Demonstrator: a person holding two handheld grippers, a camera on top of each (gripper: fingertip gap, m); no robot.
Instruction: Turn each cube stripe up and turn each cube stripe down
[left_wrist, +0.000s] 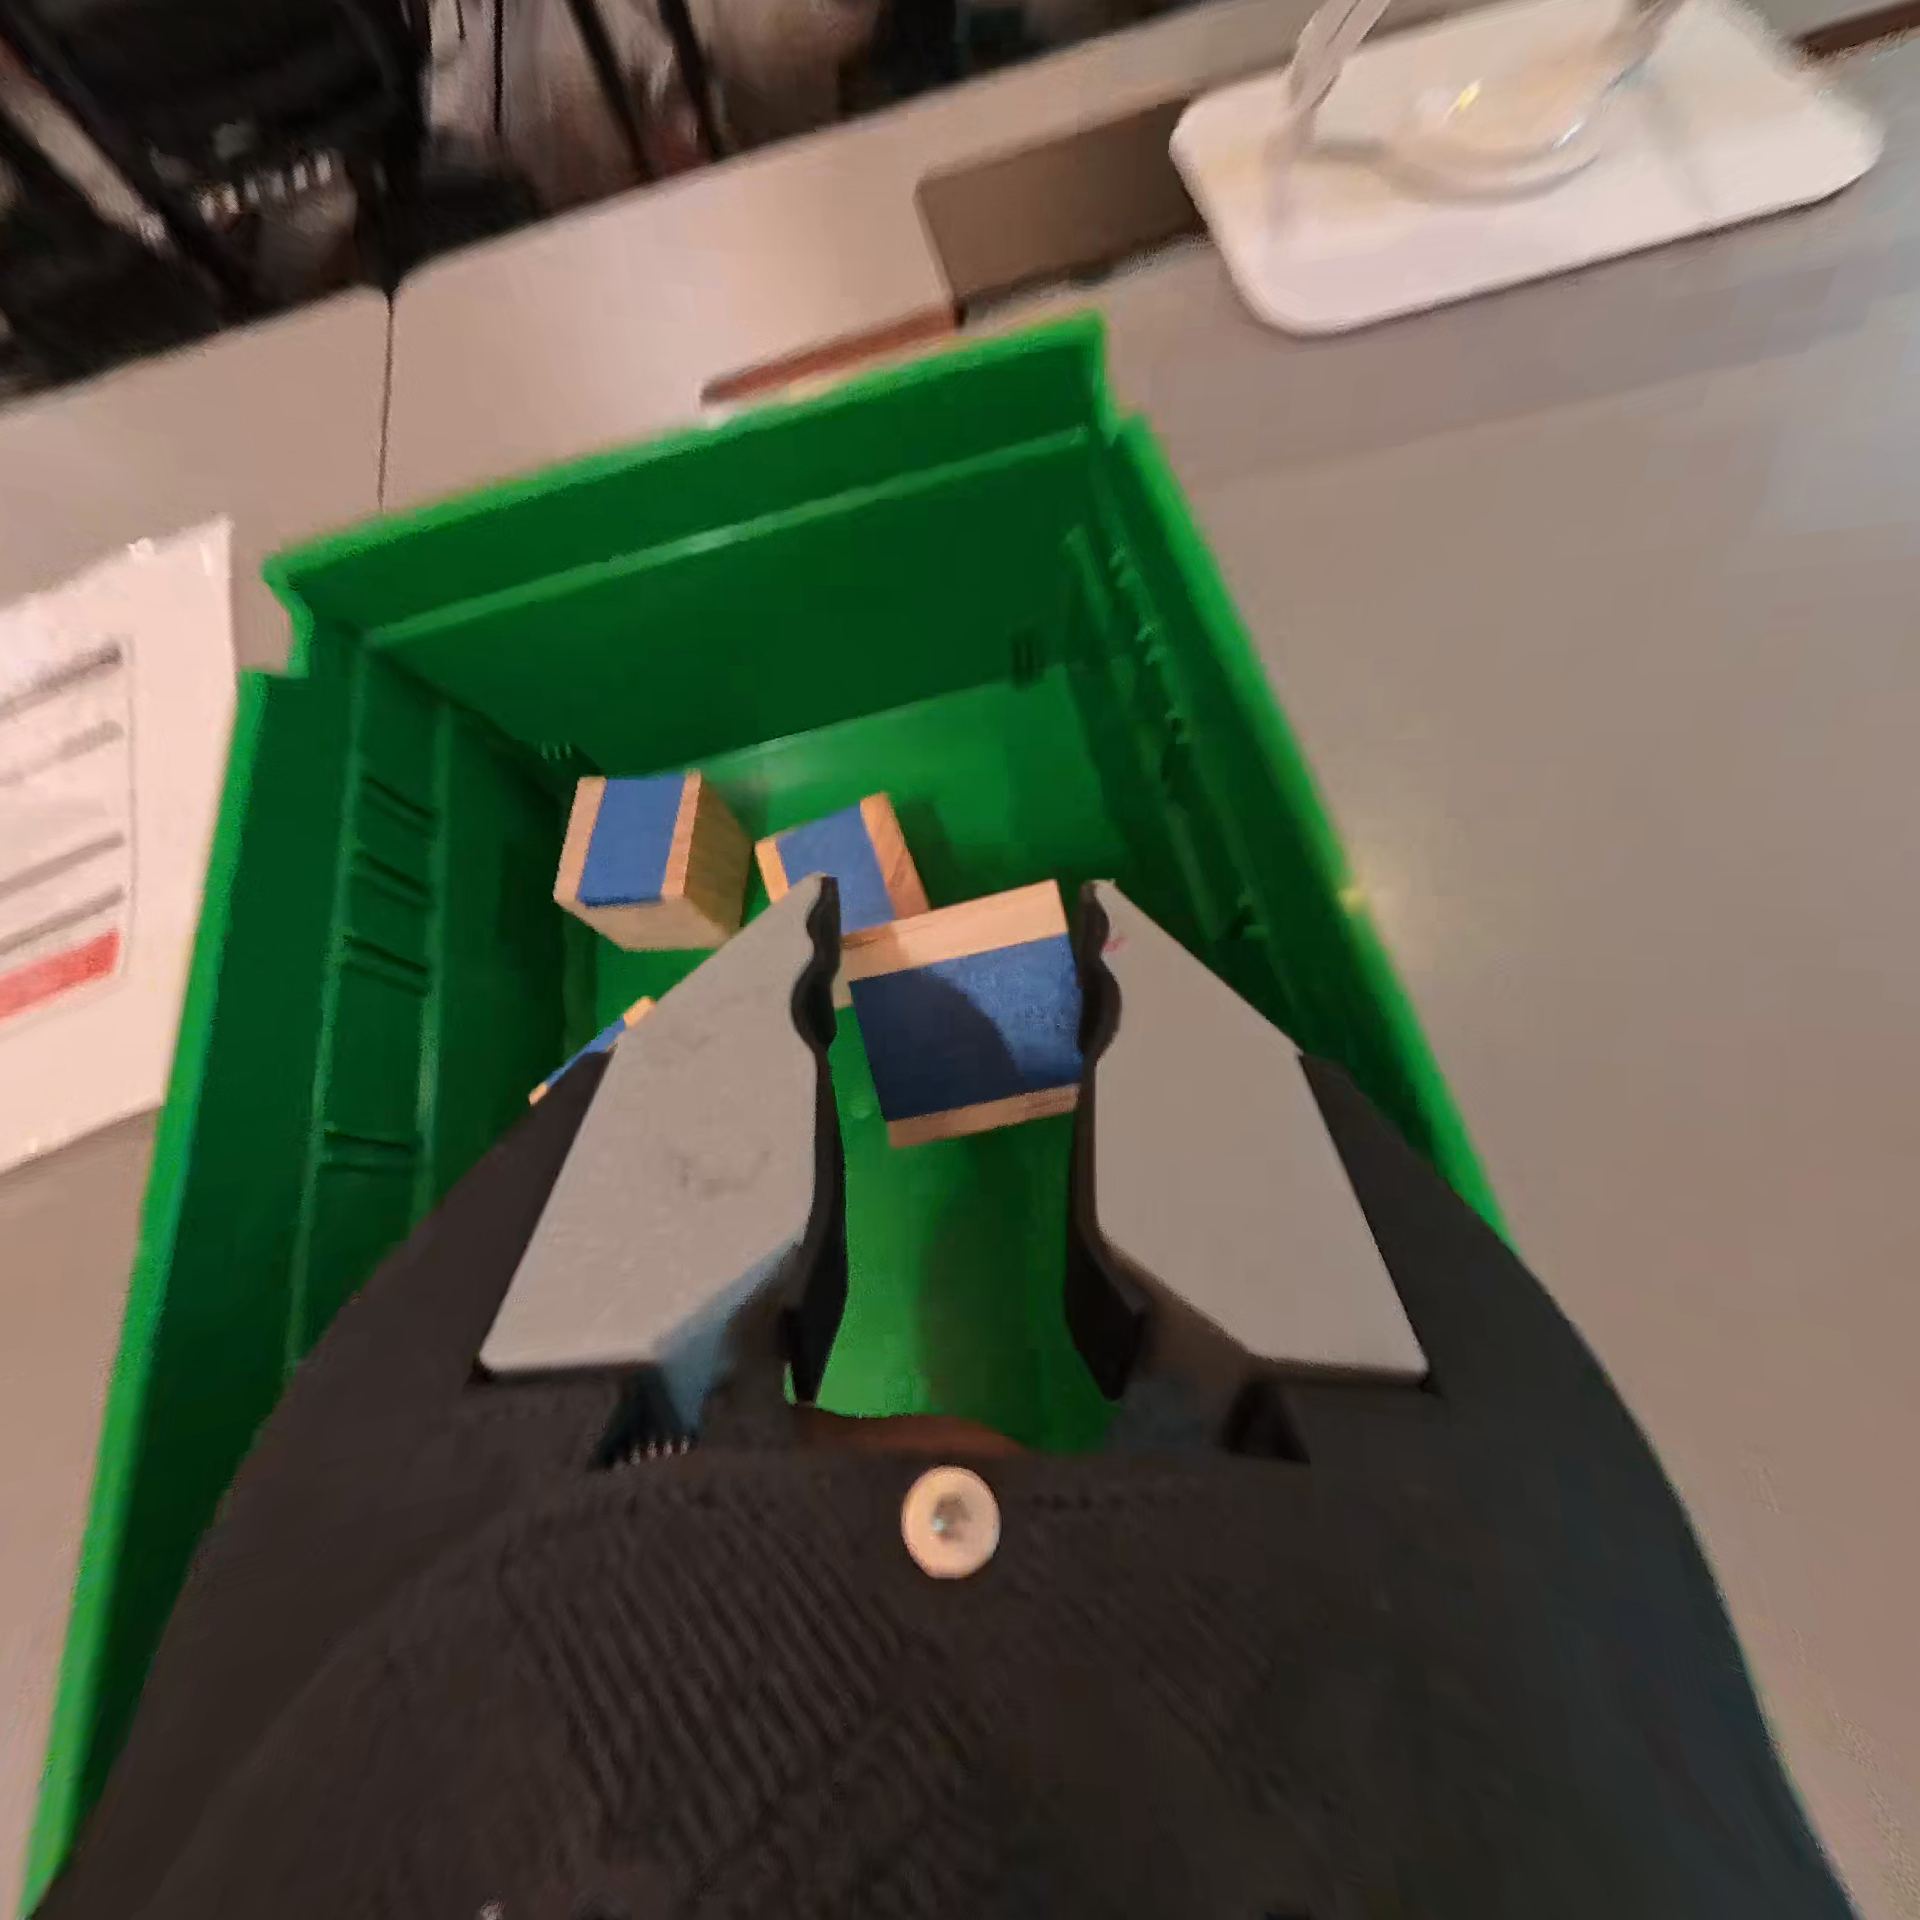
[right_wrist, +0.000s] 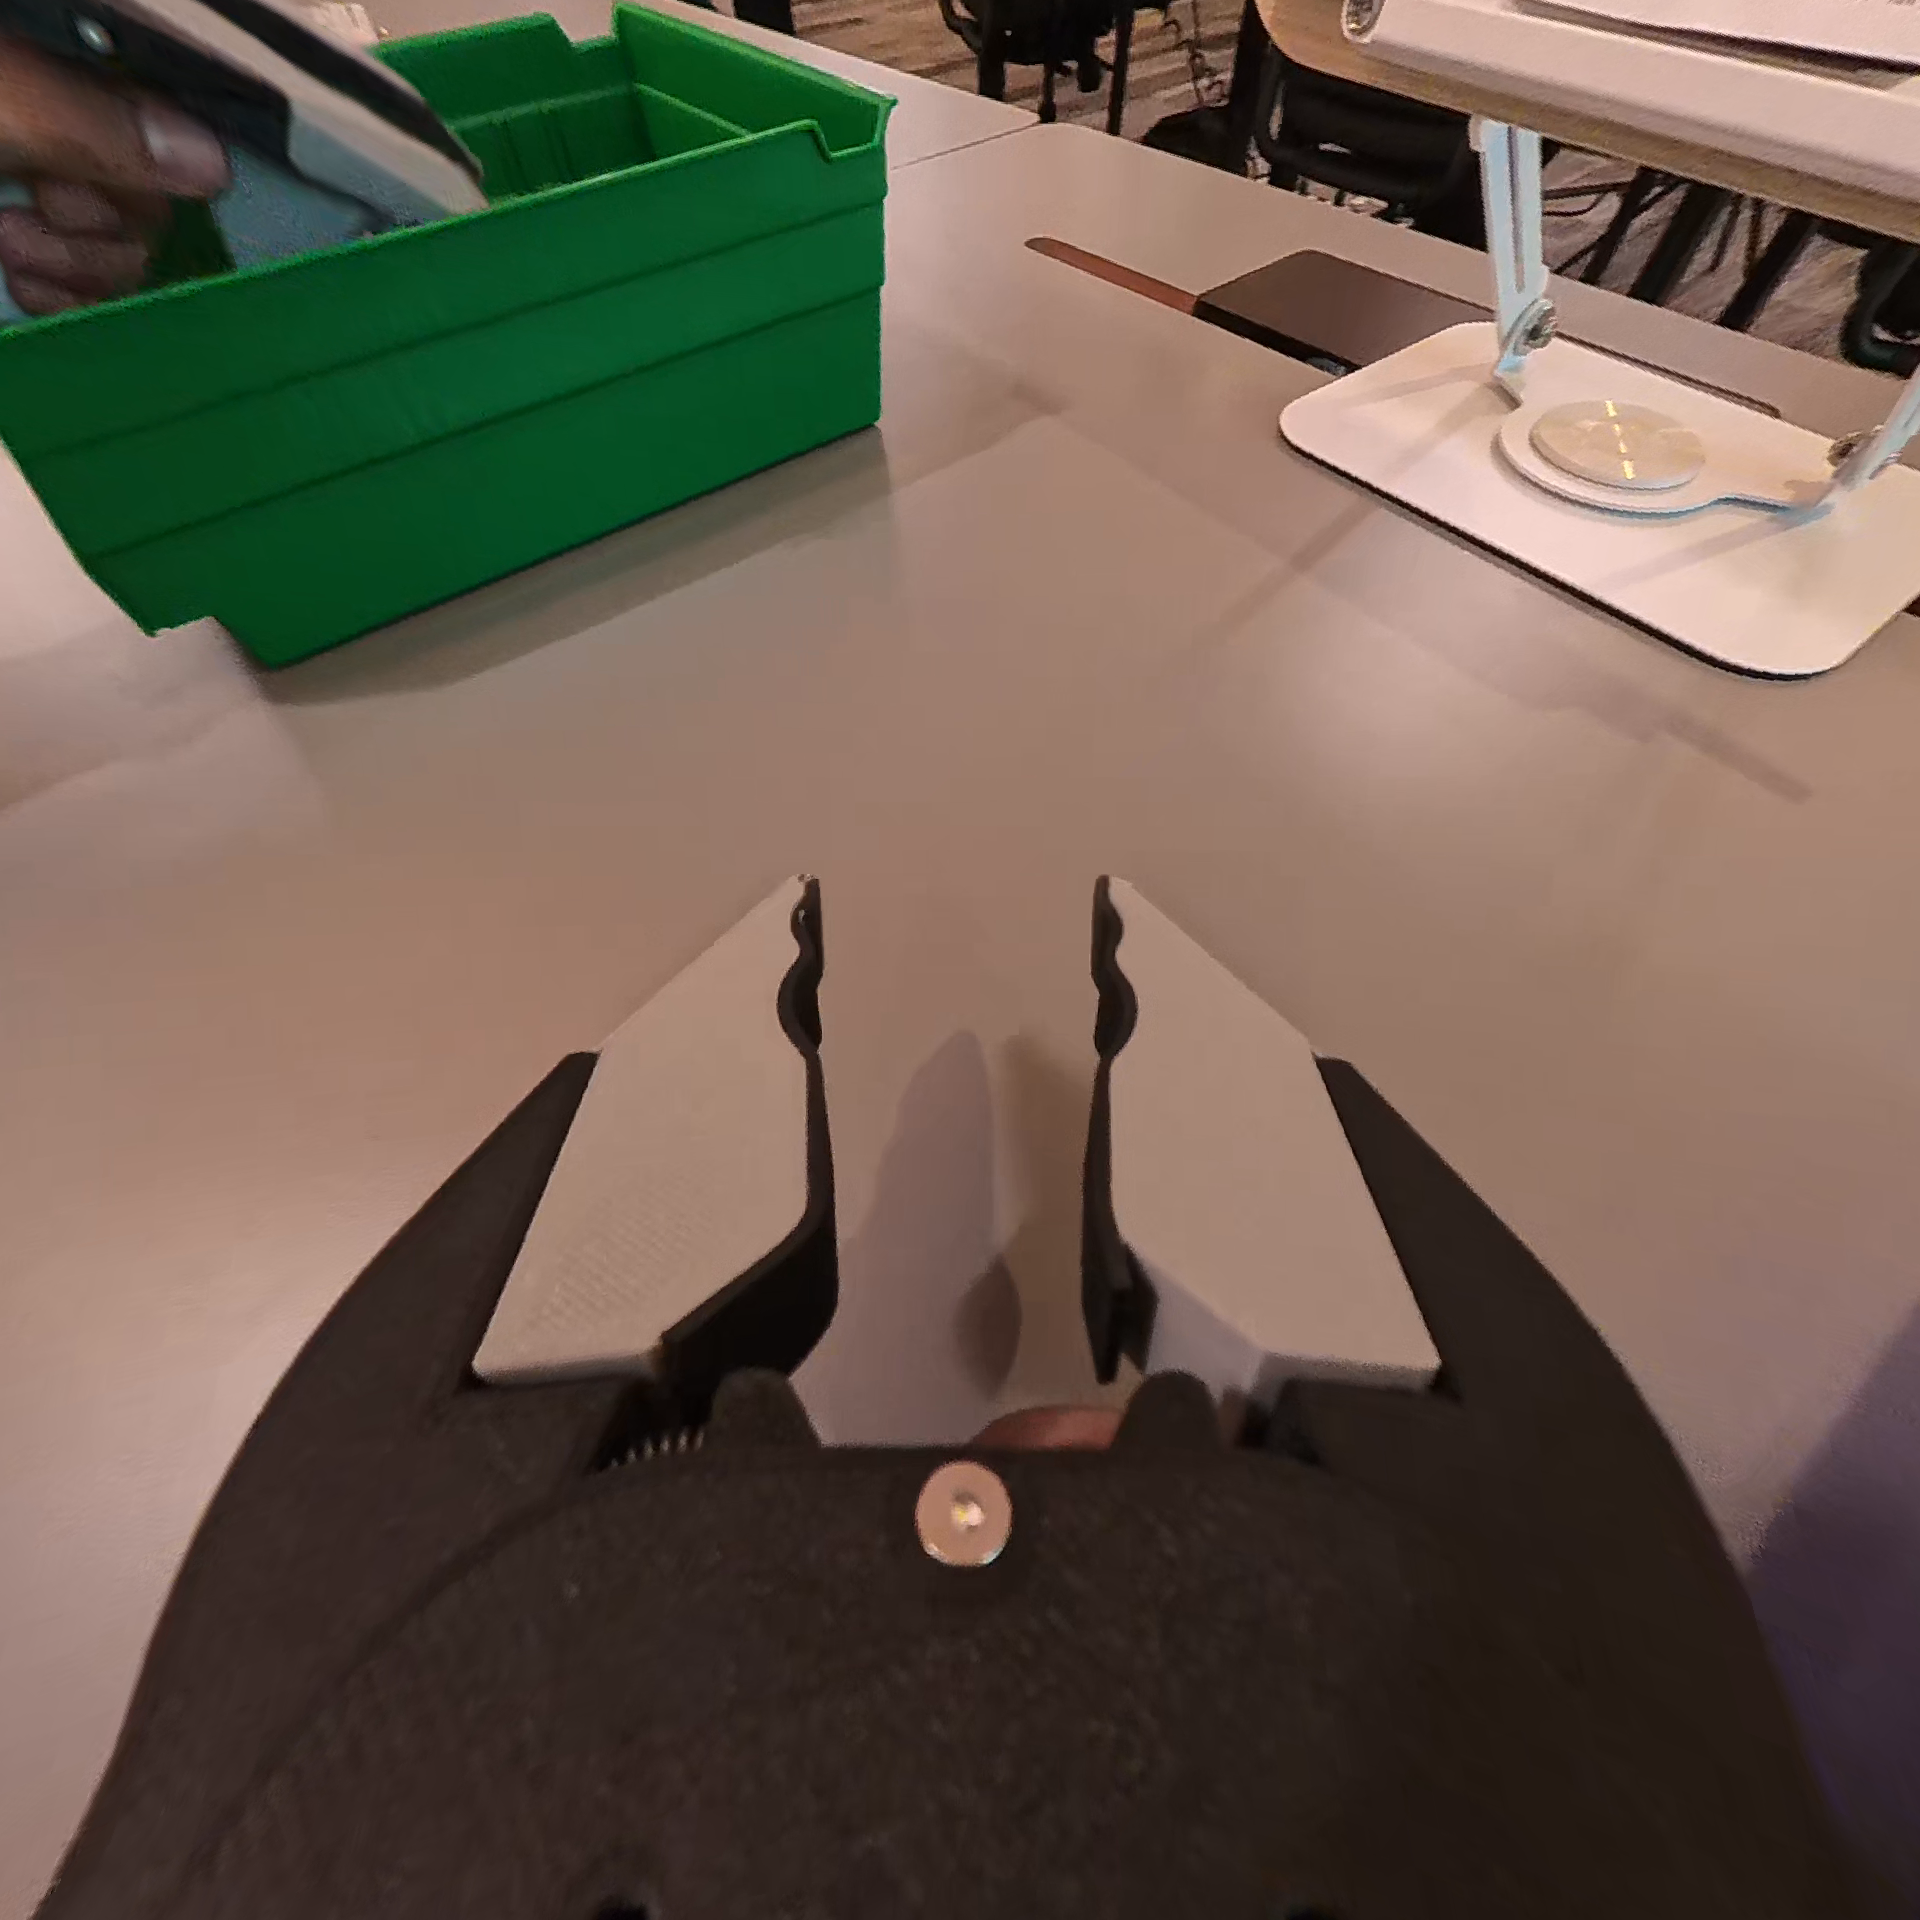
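Observation:
In the left wrist view, my left gripper (left_wrist: 956, 914) reaches into a green bin (left_wrist: 727, 582) and is shut on a wooden cube (left_wrist: 966, 1023). The cube is held above the bin floor, its blue stripe facing the camera. Two more blue-striped cubes (left_wrist: 649, 862) (left_wrist: 844, 857) lie at the far end of the bin. Another cube (left_wrist: 594, 1047) peeks out from behind the left finger. In the right wrist view, my right gripper (right_wrist: 956, 894) is open and empty over the bare grey table. The bin (right_wrist: 468, 364) is at far left, with the left gripper's body (right_wrist: 312, 135) dipping into it.
A white stand base (right_wrist: 1621, 499) sits at the right back; it also shows in the left wrist view (left_wrist: 1507, 208). A dark panel (right_wrist: 1330, 301) is set in the table behind the bin. A printed sheet (left_wrist: 83, 831) lies left of the bin. A hand (right_wrist: 73, 197) holds the left gripper.

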